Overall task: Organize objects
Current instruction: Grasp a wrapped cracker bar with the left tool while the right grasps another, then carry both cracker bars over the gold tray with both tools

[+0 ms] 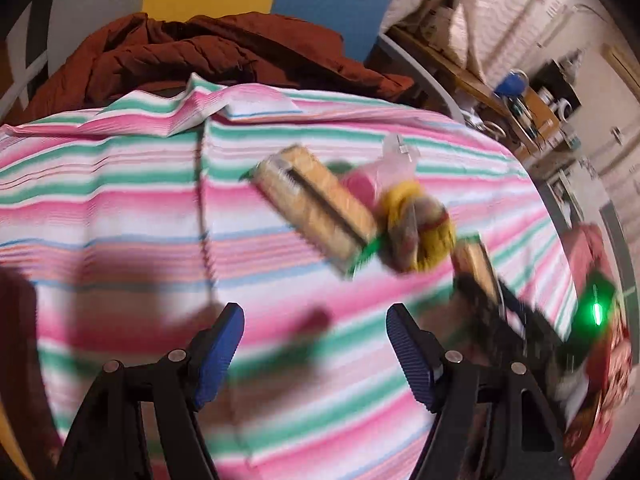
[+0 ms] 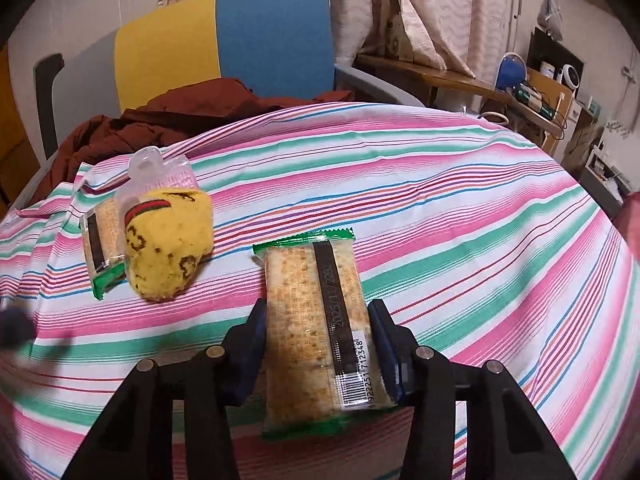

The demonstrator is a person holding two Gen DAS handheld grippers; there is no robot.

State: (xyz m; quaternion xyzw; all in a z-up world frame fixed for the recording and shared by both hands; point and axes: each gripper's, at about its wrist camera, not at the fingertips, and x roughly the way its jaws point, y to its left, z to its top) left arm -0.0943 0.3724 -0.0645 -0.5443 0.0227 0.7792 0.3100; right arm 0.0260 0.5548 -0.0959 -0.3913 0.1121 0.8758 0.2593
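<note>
In the right wrist view, my right gripper (image 2: 318, 312) is shut on a green-edged cracker packet (image 2: 316, 320), with a blue pad pressed against each long side. The packet lies lengthwise on the striped cloth (image 2: 460, 208). To the far left sit a second cracker packet (image 2: 100, 240), a bagged yellow patterned sock (image 2: 168, 248) leaning on it, and a pink item with a clear clip (image 2: 160, 172) behind. My left gripper (image 1: 314, 316) hovers open over bare cloth, nearer than the second cracker packet (image 1: 316, 208) and the yellow sock (image 1: 416, 232). The left wrist view is blurred.
A rust-brown jacket (image 1: 180, 52) is heaped at the far edge of the striped cloth, in front of a yellow and blue chair back (image 2: 224, 40). A cluttered wooden desk (image 2: 520, 92) and curtains stand at the far right. The cloth drops away on the right.
</note>
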